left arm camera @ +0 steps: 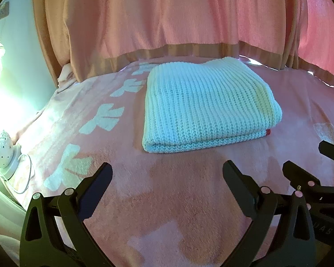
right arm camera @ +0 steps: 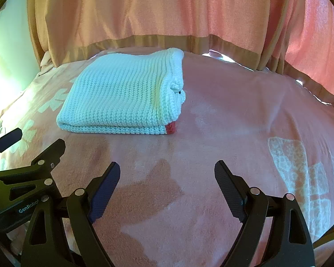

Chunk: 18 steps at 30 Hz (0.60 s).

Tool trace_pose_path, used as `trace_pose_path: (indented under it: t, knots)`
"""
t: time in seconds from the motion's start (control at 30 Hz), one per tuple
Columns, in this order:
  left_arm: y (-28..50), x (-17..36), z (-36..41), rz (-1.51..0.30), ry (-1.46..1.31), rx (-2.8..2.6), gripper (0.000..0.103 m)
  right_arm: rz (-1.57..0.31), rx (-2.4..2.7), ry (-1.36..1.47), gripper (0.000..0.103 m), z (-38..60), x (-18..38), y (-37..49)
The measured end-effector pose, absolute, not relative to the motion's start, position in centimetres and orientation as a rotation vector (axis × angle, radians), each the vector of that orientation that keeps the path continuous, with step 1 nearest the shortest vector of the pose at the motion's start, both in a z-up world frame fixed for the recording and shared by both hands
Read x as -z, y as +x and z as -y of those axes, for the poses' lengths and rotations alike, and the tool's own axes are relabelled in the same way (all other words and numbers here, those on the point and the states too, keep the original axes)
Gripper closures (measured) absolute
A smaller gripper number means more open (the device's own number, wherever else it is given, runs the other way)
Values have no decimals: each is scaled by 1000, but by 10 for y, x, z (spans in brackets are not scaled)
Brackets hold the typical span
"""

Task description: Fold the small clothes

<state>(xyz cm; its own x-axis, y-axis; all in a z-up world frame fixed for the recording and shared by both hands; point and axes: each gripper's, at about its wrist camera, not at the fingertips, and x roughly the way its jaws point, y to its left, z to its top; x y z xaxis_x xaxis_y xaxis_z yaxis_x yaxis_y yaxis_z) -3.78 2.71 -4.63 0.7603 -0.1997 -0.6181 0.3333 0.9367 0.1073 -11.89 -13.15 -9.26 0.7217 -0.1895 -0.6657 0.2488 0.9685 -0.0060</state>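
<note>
A white knitted garment (left arm camera: 207,106) lies folded into a flat rectangle on the pink blanket (left arm camera: 167,200), with a small red tab at its near right corner (right arm camera: 171,128). In the right wrist view the same garment (right arm camera: 122,98) sits left of centre. My left gripper (left arm camera: 168,171) stands open, short of the garment's near edge, with nothing between its fingers. My right gripper (right arm camera: 167,169) is open too, empty, over bare blanket right of the garment. Each gripper shows at the edge of the other's view: the right one (left arm camera: 305,155), the left one (right arm camera: 40,140).
Pink curtains (left arm camera: 167,17) with a tan hem hang right behind the blanket. A white dotted lamp (left arm camera: 2,149) with a cord sits at the far left edge. White bow patterns (left arm camera: 104,120) mark the blanket's left side, a white patch (right arm camera: 300,173) its right.
</note>
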Motion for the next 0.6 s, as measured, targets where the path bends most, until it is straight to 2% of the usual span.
trace_pose_path:
  t: [0.6]
  knots:
    - [-36, 44, -27, -651, 206, 287, 9, -722, 251, 115, 19, 133, 92, -116]
